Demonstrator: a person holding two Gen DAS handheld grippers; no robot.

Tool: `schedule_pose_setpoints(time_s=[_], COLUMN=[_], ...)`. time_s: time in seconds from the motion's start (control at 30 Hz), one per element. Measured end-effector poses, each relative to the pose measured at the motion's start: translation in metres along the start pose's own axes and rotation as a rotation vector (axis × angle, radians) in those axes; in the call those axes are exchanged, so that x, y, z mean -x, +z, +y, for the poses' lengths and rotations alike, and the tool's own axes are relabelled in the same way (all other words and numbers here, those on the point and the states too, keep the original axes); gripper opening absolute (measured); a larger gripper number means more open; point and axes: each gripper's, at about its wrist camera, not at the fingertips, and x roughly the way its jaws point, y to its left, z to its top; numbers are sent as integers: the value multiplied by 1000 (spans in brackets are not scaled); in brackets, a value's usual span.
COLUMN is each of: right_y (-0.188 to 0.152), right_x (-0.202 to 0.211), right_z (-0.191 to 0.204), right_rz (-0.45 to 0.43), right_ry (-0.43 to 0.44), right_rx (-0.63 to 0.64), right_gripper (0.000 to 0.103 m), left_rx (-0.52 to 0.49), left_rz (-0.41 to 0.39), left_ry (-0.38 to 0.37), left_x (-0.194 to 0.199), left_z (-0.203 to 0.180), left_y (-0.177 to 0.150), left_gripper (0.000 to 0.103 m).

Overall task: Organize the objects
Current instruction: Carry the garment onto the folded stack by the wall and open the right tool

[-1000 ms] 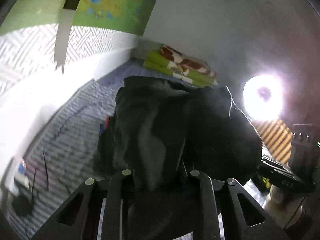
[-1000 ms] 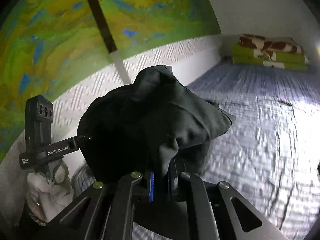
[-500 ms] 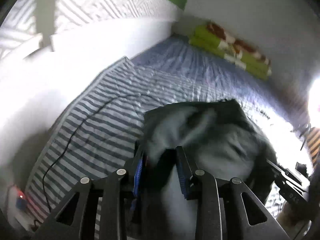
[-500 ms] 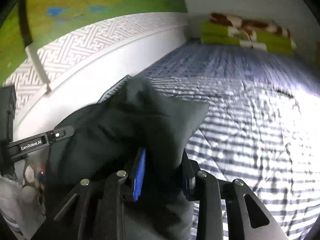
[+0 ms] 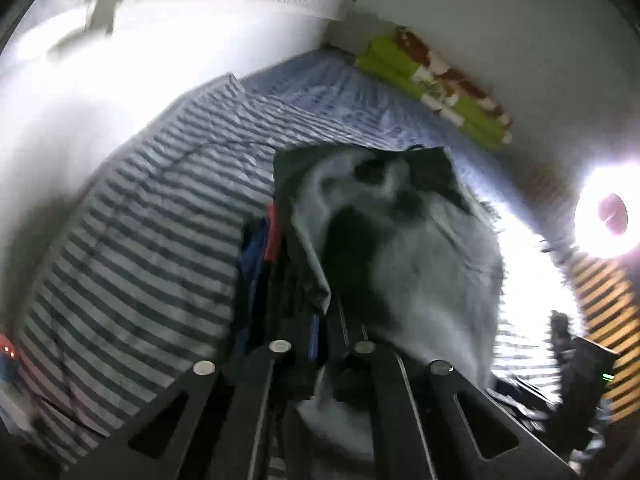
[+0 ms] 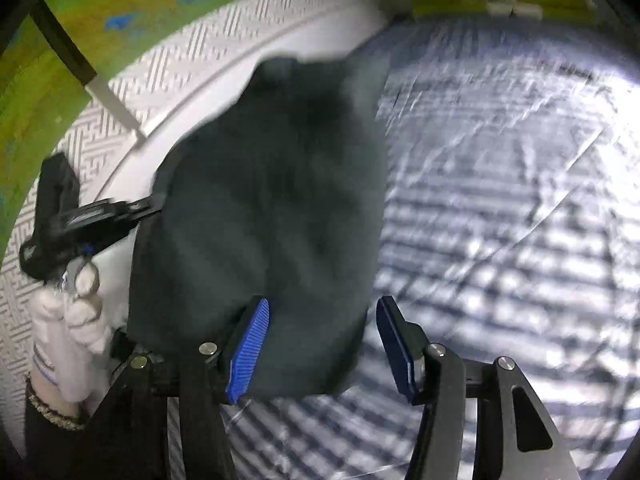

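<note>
1. Two tongs work one dark garment [image 6: 272, 208], which lies bunched on the bed [image 6: 500, 208] at the centre of both views.
2. Left tongs [image 5: 334, 332] are closed on a fold of the garment near 6 o'clock in the left wrist view; cloth spills forward from between the jaws.
3. Right tongs [image 6: 320, 344] are opening: their blue pads [image 6: 250, 344] stand apart, the garment's near edge lies between them, and neither pad seems to press on it.
4. Judging by this, the garment has been laid down but is still rumpled, so smoothing or folding appears to remain. Something blue and red [image 5: 264, 244] peeks from under it at 9 o'clock in the left wrist view; I cannot tell what it is.
5. A gloved hand [image 6: 76, 312] holds the left tool at 8 o'clock in the right wrist view.
6. Striped bedding covers the bed. A green and patterned folded blanket [image 5: 440, 84] lies by the far wall at 1 o'clock, a bright lamp [image 5: 608, 216] glares at 3 o'clock, and a green map [image 6: 80, 32] hangs above a patterned white wall at 10 o'clock in the right wrist view.
</note>
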Motion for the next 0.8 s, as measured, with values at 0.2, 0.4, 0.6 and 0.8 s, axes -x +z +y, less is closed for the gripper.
schedule_pose_setpoints(time_s=[0.2,0.4,0.6,0.8], right_y=[22,19,25,46], right_x=[-7,-6,70,6], right_z=[29,44,49,63], right_rz=[-50,49,-196,-131], right_ry=[46,-50,-32,-29], right_rx=[-51,98,204,178], right_gripper=[42,43,43,43], left_rx=[-88,-71,-99,-109], left_rz=[-44,15,-123,-33], left_ry=[165,249,135,120], left_x=[-14,-24,18,-53], left_z=[-4,17,-6,-28], left_y=[48,37,39,37], left_gripper=[2,41,43,48])
